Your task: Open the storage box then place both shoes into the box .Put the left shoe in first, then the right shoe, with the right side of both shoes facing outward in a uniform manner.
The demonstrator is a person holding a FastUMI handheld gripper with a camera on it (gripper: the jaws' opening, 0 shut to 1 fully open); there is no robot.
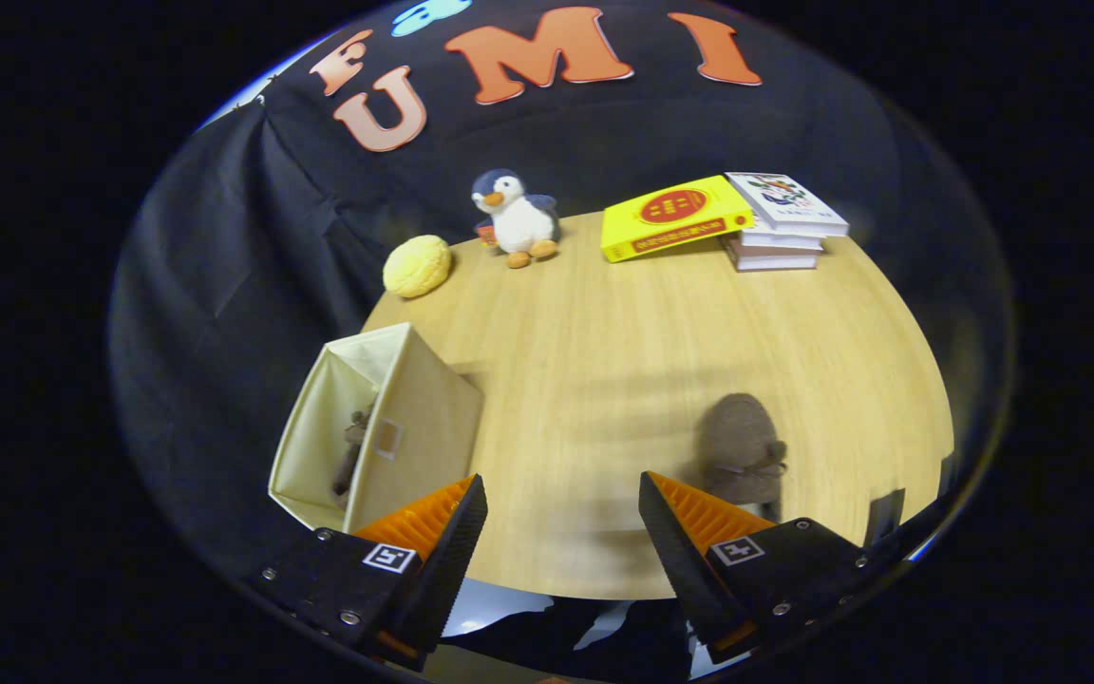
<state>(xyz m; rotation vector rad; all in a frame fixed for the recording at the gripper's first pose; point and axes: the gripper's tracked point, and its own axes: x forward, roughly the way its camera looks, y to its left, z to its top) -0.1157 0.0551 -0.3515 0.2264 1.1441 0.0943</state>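
Observation:
A cream fabric storage box [409, 427] stands open on the round wooden table [623, 361], just beyond the left finger. Inside it lies one brown shoe [352, 454], partly hidden by the box wall. The other brown shoe [742, 446] rests on the table just beyond the right finger, its toe pointing away. My gripper [561, 499] hovers above the table's near edge, open, with nothing between the fingers.
At the far side of the table sit a yellow round bun-like toy [417, 266], a plush penguin [518, 220], and a yellow book [675, 217] leaning on a stack of books [784, 223]. Black cloth surrounds the table.

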